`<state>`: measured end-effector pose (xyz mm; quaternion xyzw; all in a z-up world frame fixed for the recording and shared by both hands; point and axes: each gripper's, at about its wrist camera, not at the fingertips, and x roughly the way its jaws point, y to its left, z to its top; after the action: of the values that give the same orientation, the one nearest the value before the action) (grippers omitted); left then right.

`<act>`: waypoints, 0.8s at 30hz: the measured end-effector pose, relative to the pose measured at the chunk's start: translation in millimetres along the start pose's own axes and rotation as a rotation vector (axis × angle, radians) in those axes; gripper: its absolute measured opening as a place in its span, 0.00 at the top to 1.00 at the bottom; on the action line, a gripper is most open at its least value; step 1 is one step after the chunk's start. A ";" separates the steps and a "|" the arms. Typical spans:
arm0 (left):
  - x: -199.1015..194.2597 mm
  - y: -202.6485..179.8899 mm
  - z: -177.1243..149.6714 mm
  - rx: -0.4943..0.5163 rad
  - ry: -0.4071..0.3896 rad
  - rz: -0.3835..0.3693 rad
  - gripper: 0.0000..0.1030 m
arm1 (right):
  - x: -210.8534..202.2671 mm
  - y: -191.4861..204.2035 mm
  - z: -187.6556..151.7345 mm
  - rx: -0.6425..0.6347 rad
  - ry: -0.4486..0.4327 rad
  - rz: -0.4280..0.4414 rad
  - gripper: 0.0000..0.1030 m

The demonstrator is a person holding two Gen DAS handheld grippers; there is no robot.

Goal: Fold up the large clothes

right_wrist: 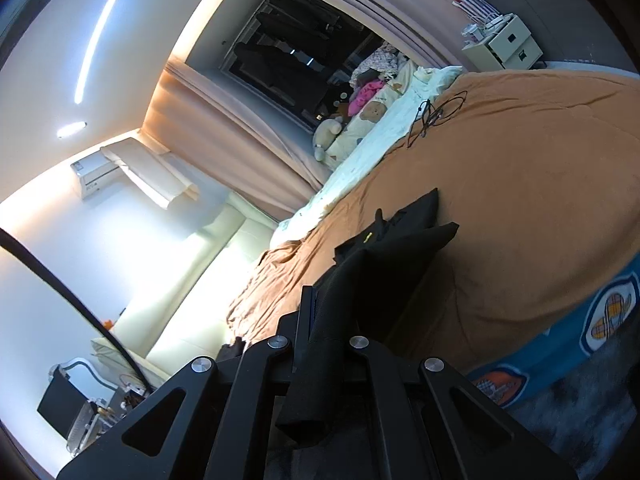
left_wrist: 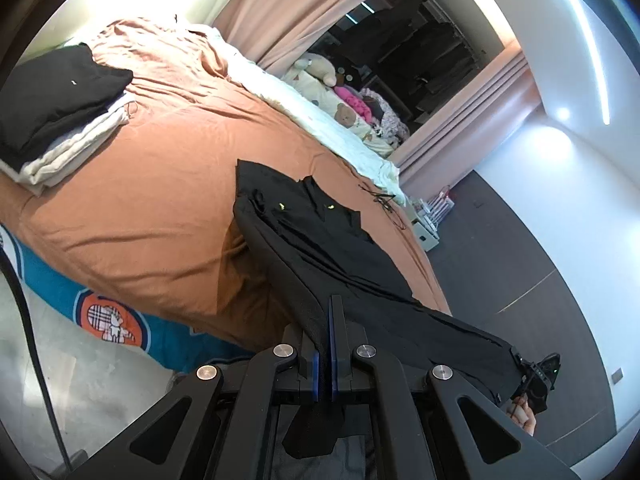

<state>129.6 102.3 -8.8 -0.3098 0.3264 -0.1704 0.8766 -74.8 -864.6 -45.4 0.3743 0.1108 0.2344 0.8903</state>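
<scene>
A large black garment (left_wrist: 320, 236) with small yellow marks lies stretched across the orange bed cover (left_wrist: 160, 208), its near end lifted off the bed edge. My left gripper (left_wrist: 327, 312) is shut on one corner of that near end; cloth hangs down between the fingers. My right gripper (right_wrist: 316, 308) is shut on the other corner of the black garment (right_wrist: 392, 256). The right gripper also shows in the left wrist view (left_wrist: 536, 376), low right, with the cloth taut between the two.
A folded stack of black and white clothes (left_wrist: 60, 116) sits on the far left of the bed. A black cord (right_wrist: 432, 116) lies on the cover near the cream bedding (left_wrist: 320, 104) with soft toys. A small white cabinet (right_wrist: 508, 40) stands beside the bed.
</scene>
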 end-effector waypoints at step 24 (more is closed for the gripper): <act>22.4 -22.2 69.0 0.060 -0.085 -0.032 0.97 | 75.7 -39.4 47.8 -0.016 -0.062 0.075 1.00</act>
<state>190.5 104.2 36.3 -0.2958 0.2786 -0.1809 0.8956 21.7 -880.1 -42.1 0.3780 0.0670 0.2567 0.8870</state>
